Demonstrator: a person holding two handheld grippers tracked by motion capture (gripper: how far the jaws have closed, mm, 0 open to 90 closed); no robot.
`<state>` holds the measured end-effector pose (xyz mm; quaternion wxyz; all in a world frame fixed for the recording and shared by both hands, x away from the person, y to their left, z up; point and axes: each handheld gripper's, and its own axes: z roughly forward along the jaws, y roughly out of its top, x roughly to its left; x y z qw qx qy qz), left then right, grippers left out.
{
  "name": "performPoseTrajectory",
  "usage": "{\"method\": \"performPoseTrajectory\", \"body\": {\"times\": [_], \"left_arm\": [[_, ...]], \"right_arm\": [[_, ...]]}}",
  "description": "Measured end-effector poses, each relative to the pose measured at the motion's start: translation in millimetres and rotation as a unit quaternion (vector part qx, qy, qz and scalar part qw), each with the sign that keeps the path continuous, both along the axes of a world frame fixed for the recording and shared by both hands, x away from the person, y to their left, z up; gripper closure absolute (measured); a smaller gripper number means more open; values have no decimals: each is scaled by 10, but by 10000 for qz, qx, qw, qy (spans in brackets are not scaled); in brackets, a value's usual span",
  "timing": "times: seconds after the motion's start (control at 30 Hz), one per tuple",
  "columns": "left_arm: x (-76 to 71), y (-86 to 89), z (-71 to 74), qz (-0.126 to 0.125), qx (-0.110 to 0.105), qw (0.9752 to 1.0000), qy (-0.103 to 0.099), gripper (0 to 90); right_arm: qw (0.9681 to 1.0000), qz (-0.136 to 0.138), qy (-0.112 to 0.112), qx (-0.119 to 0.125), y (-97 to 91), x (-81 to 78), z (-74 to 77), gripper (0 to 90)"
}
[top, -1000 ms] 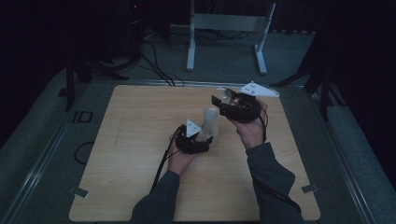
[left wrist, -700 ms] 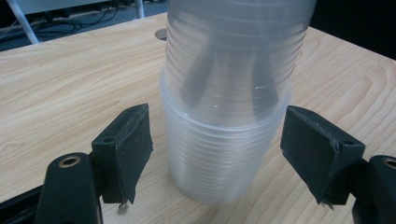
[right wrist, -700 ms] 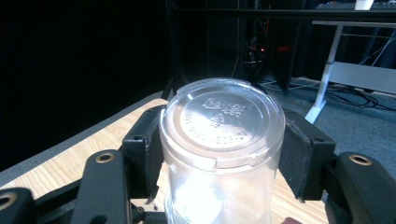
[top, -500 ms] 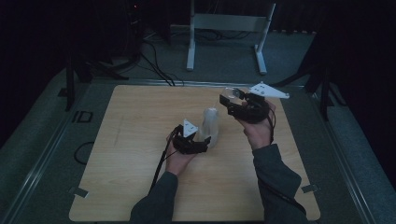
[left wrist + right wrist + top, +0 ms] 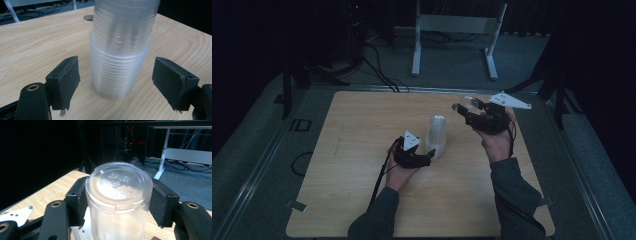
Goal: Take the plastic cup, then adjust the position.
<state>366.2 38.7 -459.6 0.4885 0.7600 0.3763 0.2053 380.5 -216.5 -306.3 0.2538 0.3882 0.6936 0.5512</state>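
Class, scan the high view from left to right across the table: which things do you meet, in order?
Left gripper → stack of clear cups → single clear cup → right gripper in the person's hand.

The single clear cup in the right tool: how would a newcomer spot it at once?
Start at the wooden table and go to its far right edge, where the right tool is raised. Its jaws clamp one clear plastic cup upside down, unlike the stack of cups standing mid-table between the left tool's open jaws.

Dim high view, brighter close-ups
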Motion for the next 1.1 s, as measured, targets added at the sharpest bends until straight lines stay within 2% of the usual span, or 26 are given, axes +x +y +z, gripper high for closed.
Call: {"method": "performPoseTrajectory", "body": {"times": [0.63, 1.1], "left_arm": [[-49, 14, -22, -33, -8, 10000, 12, 234], [-85, 8, 17, -131, -28, 9999, -22, 234]], "right_arm": [[9996, -214, 158, -73, -205, -26, -142, 389], [9987, -380, 333, -34, -355, -59, -315, 393]]}}
